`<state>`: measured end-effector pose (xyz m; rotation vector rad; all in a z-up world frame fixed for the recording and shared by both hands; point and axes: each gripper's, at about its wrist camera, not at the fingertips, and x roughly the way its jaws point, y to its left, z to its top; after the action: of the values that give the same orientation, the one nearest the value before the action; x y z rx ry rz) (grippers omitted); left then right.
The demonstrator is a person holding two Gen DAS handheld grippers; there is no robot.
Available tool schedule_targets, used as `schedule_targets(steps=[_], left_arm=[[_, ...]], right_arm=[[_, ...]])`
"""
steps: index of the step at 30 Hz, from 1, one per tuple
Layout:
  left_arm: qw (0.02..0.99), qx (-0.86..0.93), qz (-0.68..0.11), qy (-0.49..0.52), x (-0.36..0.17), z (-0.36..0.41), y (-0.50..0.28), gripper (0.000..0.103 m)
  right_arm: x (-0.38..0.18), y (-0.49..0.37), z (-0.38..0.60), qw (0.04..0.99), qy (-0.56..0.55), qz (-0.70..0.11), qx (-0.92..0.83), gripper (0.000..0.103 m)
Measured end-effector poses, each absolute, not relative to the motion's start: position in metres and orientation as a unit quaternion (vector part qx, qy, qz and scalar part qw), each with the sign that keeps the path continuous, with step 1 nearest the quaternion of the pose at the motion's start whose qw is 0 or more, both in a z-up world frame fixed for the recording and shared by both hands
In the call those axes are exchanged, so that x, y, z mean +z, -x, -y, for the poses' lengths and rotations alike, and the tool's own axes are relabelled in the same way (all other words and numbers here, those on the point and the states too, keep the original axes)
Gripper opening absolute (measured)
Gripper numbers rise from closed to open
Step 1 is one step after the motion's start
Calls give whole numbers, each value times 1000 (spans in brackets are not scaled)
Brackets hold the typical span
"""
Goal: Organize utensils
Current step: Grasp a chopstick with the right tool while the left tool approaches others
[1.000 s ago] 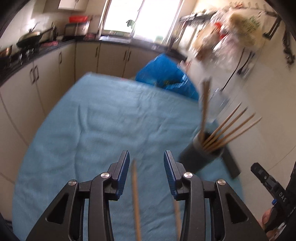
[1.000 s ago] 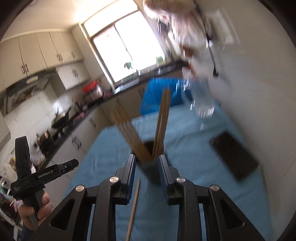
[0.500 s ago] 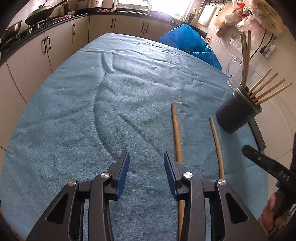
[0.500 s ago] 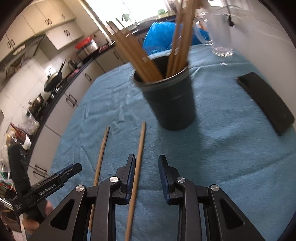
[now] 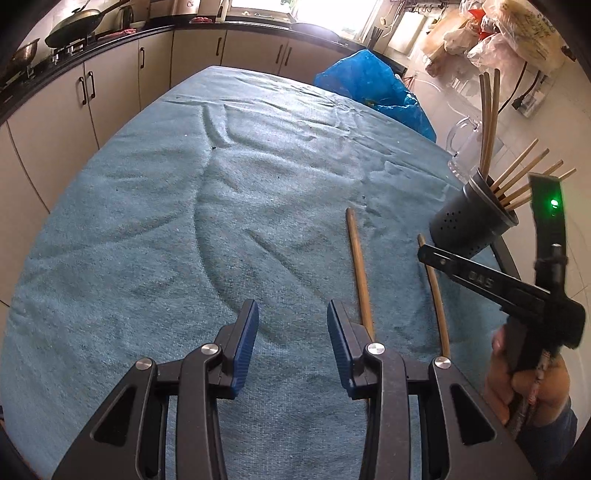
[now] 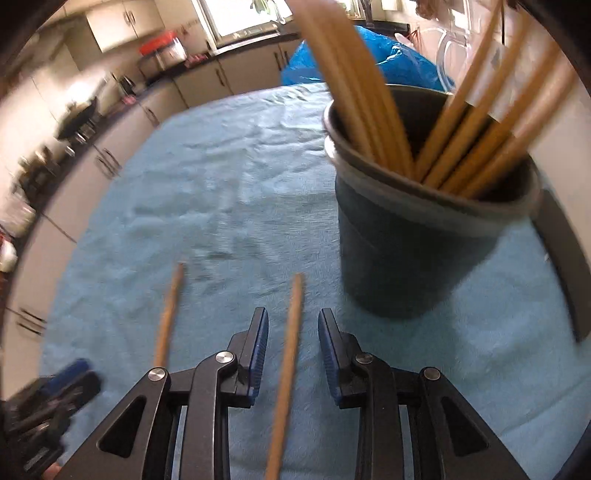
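Wooden chopstick [image 6: 288, 347] framed, untouched, by parted right hand-held gripper [image 6: 293, 350]; left hand-held gripper [image 5: 291, 347] parted, empty, above blue-clothed tabletop [image 5: 147, 240].

two wooden chopsticks [image 5: 360, 273] flat on cloth | dark holder [image 6: 417, 254] upright, full

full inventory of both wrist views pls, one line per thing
chopsticks on the cloth: 2, tan wood, lying side by side, left of the holder; one lies between the right tongs' pads, untouched
holder: 1, dark grey, upright on the cloth, full of tan chopsticks
cloth: 1, blue, covers the table
glass jug: 1, clear, behind the holder
flat slab: 1, black, right of the holder
plastic bag: 1, blue, at the far table edge
pans: at least 2, metal, on the stove far left
left tongs: open, nothing between them
right tongs: open, straddling a chopstick
hand: 1, gripping the right tool's handle
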<state>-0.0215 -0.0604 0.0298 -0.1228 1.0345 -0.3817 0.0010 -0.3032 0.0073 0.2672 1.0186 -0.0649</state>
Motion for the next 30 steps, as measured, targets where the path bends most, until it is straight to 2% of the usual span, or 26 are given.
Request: schedule_targets(steps=[2, 5, 8, 14, 20, 21, 23, 27, 30], left_arm=[[849, -180, -492, 60, 30, 59, 19, 37], [847, -180, -496, 61, 31, 58, 16, 37], [847, -183, -496, 55, 35, 63, 11, 37], [836, -209, -506, 26, 38, 99, -5, 37], [816, -206, -540, -12, 22, 149, -35, 37], [812, -210, -544, -15, 21, 155, -39, 36], [814, -201, -544, -35, 18, 167, -46, 20], [820, -182, -539, -65, 17, 179, -49, 7], [820, -187, -538, -56, 21, 177, -45, 7]], right_arm=[[8, -6, 299, 865, -118, -487, -36, 30], [8, -10, 288, 863, -87, -497, -28, 8], [13, -5, 283, 862, -92, -498, 2, 8], [43, 30, 297, 886, -125, -445, 18, 8], [53, 56, 321, 891, -151, -428, 7, 8], [52, 58, 324, 891, -154, -428, 5, 8], [53, 56, 327, 890, -159, -427, 4, 8], [52, 53, 330, 890, -167, -424, 5, 8], [56, 57, 330, 892, -169, -419, 9, 8]])
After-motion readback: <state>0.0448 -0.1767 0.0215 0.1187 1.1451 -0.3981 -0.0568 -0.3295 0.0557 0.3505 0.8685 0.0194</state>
